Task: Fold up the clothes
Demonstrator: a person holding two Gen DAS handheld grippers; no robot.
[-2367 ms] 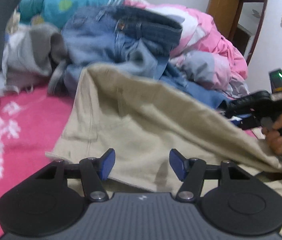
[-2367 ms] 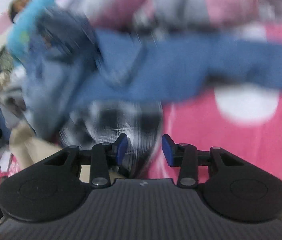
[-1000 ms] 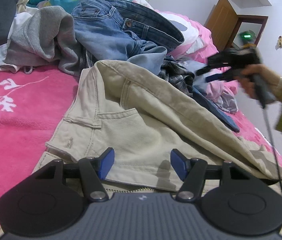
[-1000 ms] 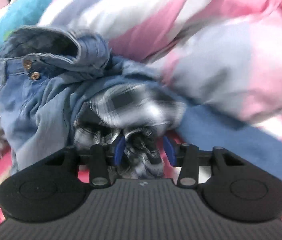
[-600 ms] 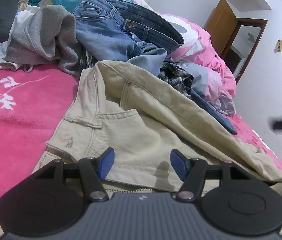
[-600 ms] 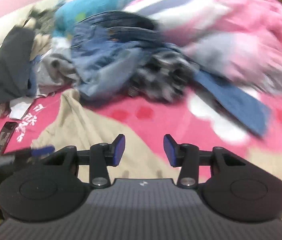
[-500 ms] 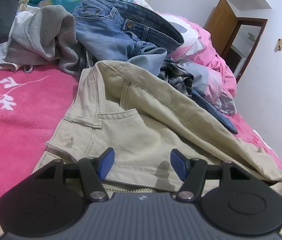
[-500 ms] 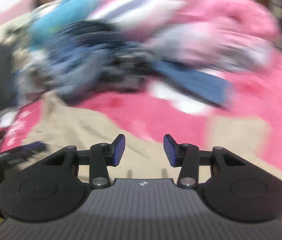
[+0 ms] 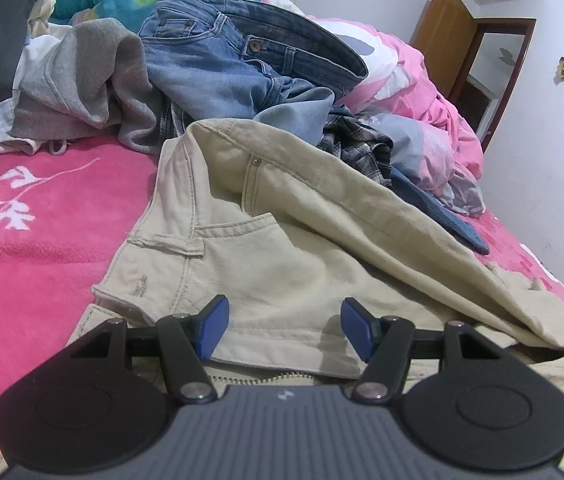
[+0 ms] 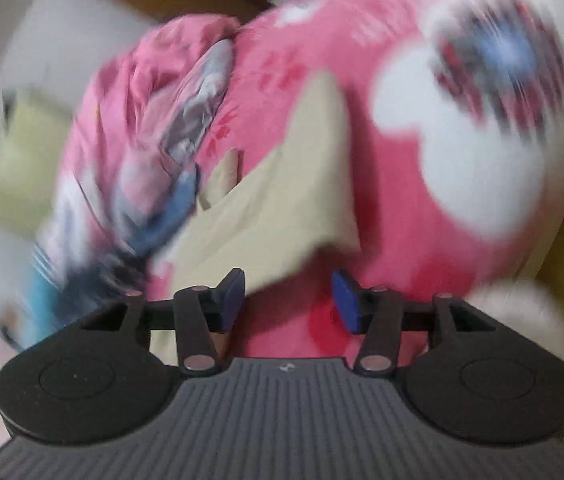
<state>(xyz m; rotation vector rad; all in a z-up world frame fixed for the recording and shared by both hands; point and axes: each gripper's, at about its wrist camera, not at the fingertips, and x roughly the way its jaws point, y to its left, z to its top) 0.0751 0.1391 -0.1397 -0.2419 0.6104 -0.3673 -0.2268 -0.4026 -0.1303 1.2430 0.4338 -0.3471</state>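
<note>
One khaki trousers [image 9: 282,248], one jeans [image 9: 233,64], two tools

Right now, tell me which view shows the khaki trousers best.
The left wrist view: the khaki trousers lie sharp there, with waistband, pocket and one leg folded across. The right wrist view is motion-blurred and shows only a beige leg end on the pink blanket.

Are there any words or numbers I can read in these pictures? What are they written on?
White characters on the pink blanket: there, but seen at a slant, so they cannot be read.
Small embroidered mark on the beige trousers, near the back pocket: too small to read.
Small white logo on each gripper's grey body: a symbol, not letters.
Right wrist view: too blurred to read anything.
No text can be quoted.
</note>
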